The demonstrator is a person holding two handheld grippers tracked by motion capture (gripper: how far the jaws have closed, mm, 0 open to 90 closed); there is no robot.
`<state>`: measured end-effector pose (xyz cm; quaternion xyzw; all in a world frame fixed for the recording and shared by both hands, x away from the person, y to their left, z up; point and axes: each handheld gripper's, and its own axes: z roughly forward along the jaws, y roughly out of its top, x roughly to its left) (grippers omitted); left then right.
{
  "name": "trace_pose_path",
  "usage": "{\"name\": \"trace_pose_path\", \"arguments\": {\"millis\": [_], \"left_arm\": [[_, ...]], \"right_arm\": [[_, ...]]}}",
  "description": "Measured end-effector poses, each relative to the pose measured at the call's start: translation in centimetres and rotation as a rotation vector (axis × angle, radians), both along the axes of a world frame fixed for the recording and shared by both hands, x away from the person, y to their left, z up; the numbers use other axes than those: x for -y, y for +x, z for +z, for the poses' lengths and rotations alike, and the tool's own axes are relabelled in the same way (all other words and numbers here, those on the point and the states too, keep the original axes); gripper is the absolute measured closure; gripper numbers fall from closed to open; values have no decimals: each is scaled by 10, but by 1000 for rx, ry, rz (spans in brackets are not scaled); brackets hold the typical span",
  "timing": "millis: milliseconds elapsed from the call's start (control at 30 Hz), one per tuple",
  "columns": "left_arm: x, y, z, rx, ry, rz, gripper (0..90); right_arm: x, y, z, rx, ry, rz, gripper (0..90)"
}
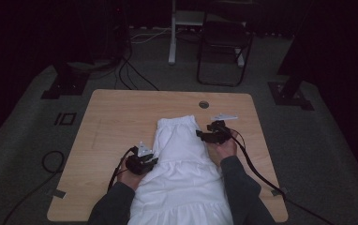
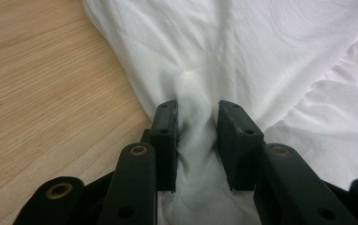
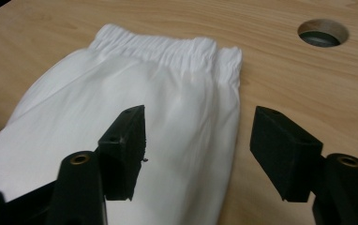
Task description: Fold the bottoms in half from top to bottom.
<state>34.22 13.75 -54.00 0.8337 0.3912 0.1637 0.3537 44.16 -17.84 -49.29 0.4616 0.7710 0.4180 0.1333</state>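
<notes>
A white skirt [image 1: 182, 164] lies flat on the wooden worktop [image 1: 111, 122], its gathered elastic waistband [image 3: 167, 49] pointing away from the person and its wider ruffled lower part reaching toward the near edge between the two forearms.

The left gripper [image 1: 142, 161] sits at the skirt's left edge, about halfway down its length. In the left gripper view its jaws are clamped on a pinched-up fold of the white cloth [image 2: 196, 117] — the fabric bunches into a ridge between the two black pads and runs on down between them, with creases fanning out ahead of the grip. Bare wood shows just beside the left jaw.

The right gripper [image 1: 212, 133] is at the skirt's right edge, nearer the waistband. Its jaws stand wide apart with nothing pressed between them — in the right gripper view the left jaw hangs over the white cloth, the right one over bare wood, and the skirt's right hem runs down through the gap. Whether either pad brushes the fabric cannot be told. A round hole [image 3: 322, 33] in the worktop lies beyond, well apart from the waistband's corner.
</notes>
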Motion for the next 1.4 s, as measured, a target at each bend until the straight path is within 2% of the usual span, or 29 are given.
{"name": "trace_pose_path", "arguments": {"millis": [67, 200, 333, 433, 467, 533, 600, 700, 767, 800, 833, 867, 933, 1033, 1067, 1133, 1267, 1300, 1400], "left_arm": [[0, 0, 0, 1, 0, 0, 690], [0, 0, 0, 2, 0, 1, 690], [0, 0, 0, 2, 0, 1, 689], [0, 0, 0, -1, -4, -2, 681], [0, 1, 0, -8, -15, -8, 655], [-1, 5, 2, -43, -25, -14, 574], [-3, 11, 8, -57, -45, 5, 512], [-6, 28, 27, -18, -116, 56, 439], [-5, 48, 39, 14, -159, 73, 387], [-3, 56, 42, 7, -162, 80, 359], [-3, 56, 42, 7, -162, 80, 330], [6, 81, 41, -24, -164, 97, 330], [14, 99, 34, -62, -149, 111, 292], [23, 117, 17, -108, -60, 146, 277], [24, 119, 13, -119, -53, 156, 273], [24, 123, 6, -128, -48, 164, 272], [29, 121, 6, -107, -29, 134, 297], [30, 121, 7, -116, -39, 118, 370], [32, 123, 10, -178, -60, 99, 639]], "right_arm": [[-6, 10, -6, -29, 2, 7, 314], [-21, 27, -19, -58, -31, 4, 298], [-33, 41, -34, -93, -113, -38, 298], [-37, 44, -40, -101, -163, -83, 362], [-38, 43, -41, -107, -170, -94, 383], [-39, 41, -42, -91, -182, -105, 441], [-42, 38, -41, -75, -204, -106, 575], [-44, 35, -41, -79, -197, -83, 714], [-44, 34, -40, -94, -184, -79, 785], [-44, 34, -40, -102, -175, -77, 814], [-44, 34, -40, -102, -175, -77, 814], [-43, 35, -40, -107, -167, -78, 828], [-43, 34, -40, -113, -155, -85, 837], [-42, 34, -41, -105, -148, -81, 840], [-42, 34, -41, -104, -145, -79, 840], [-42, 33, -42, -99, -152, -77, 841], [-45, 31, -42, -84, -166, -88, 842], [-45, 30, -42, -86, -167, -91, 846], [-45, 29, -40, -103, -166, -85, 858]]}}
